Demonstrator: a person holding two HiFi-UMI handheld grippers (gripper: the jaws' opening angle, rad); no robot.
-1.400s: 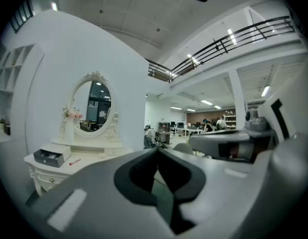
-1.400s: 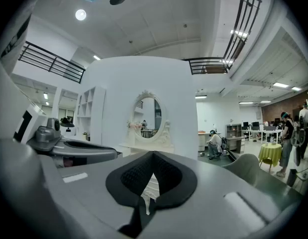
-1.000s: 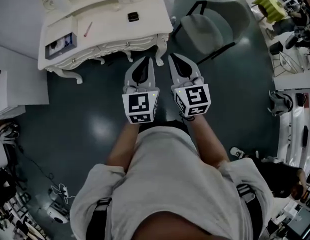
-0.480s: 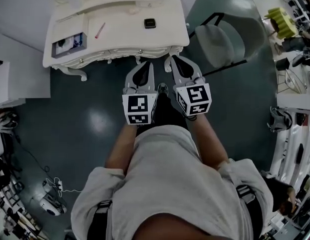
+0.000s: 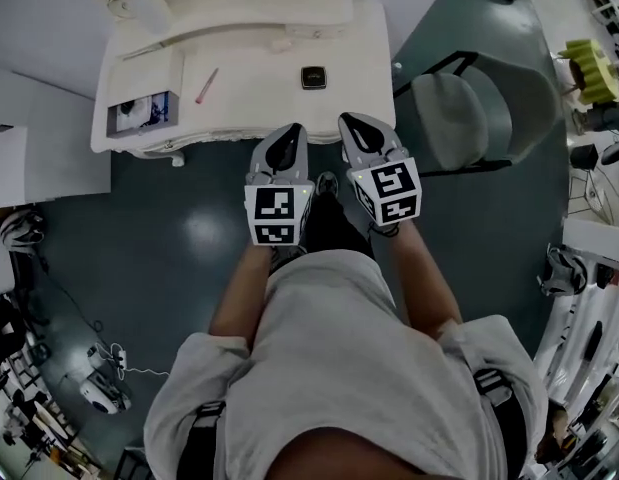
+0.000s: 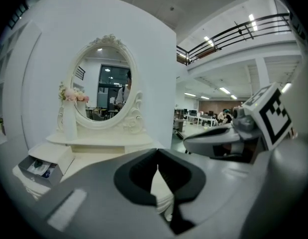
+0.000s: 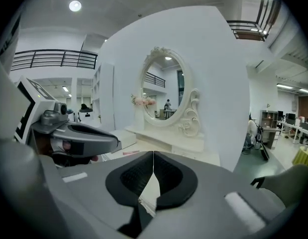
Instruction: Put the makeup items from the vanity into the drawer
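L gripper (image 5: 292, 130): jaws pressed together, empty | R gripper (image 5: 346, 120): jaws together, empty, just beside L, both by desk (image 5: 251, 100) front edge | pink makeup stick (image 5: 206, 85) & dark compact (image 5: 313, 77): on desk, untouched | drawer (image 5: 141, 113): open, desk's left end

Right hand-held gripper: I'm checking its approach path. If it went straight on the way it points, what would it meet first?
The right hand-held gripper, shut and empty, would probably meet the vanity top first, near the dark compact; depth is unclear.
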